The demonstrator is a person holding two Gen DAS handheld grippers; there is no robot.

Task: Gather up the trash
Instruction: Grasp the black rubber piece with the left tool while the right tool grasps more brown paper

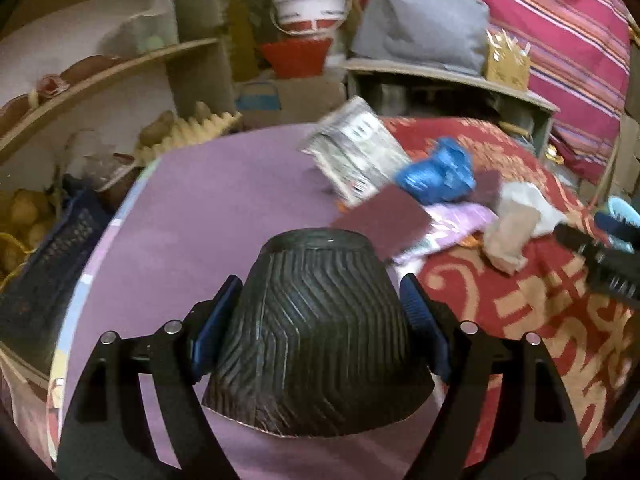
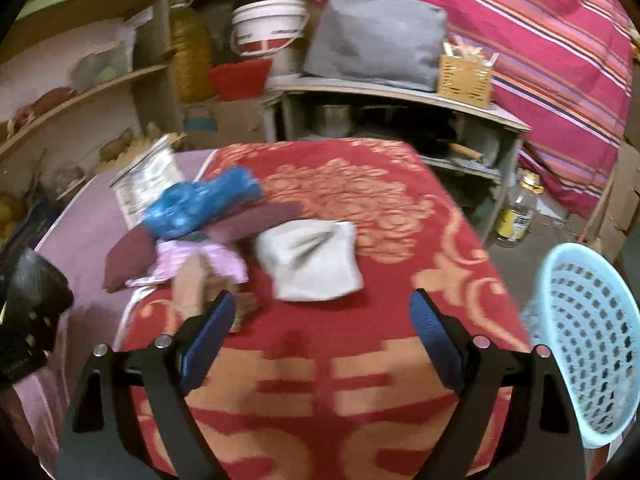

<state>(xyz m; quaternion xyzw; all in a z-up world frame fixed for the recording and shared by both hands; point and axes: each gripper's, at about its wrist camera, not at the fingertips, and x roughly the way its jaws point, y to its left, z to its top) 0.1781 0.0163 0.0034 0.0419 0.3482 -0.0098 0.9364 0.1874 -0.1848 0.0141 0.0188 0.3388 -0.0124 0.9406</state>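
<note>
My left gripper (image 1: 320, 300) is shut on a black ribbed plastic bowl (image 1: 316, 332), held upside down above the purple cloth (image 1: 200, 208). The bowl also shows at the left edge of the right wrist view (image 2: 36, 284). My right gripper (image 2: 320, 320) is open and empty above the red patterned cloth (image 2: 360, 200). Trash lies ahead: a white crumpled paper (image 2: 312, 256), a blue plastic bag (image 2: 196, 204), a maroon card (image 2: 132, 252), a pink wrapper (image 2: 192, 256), a brown paper piece (image 2: 192, 284) and a silver printed packet (image 2: 144, 184).
A light blue perforated basket (image 2: 588, 336) stands at the right of the table. Behind the table are wooden shelves (image 2: 80, 88), a low shelf unit (image 2: 400, 96) with a grey bag (image 2: 376, 36), a white bucket (image 2: 268, 24) and a striped red cloth (image 2: 540, 52).
</note>
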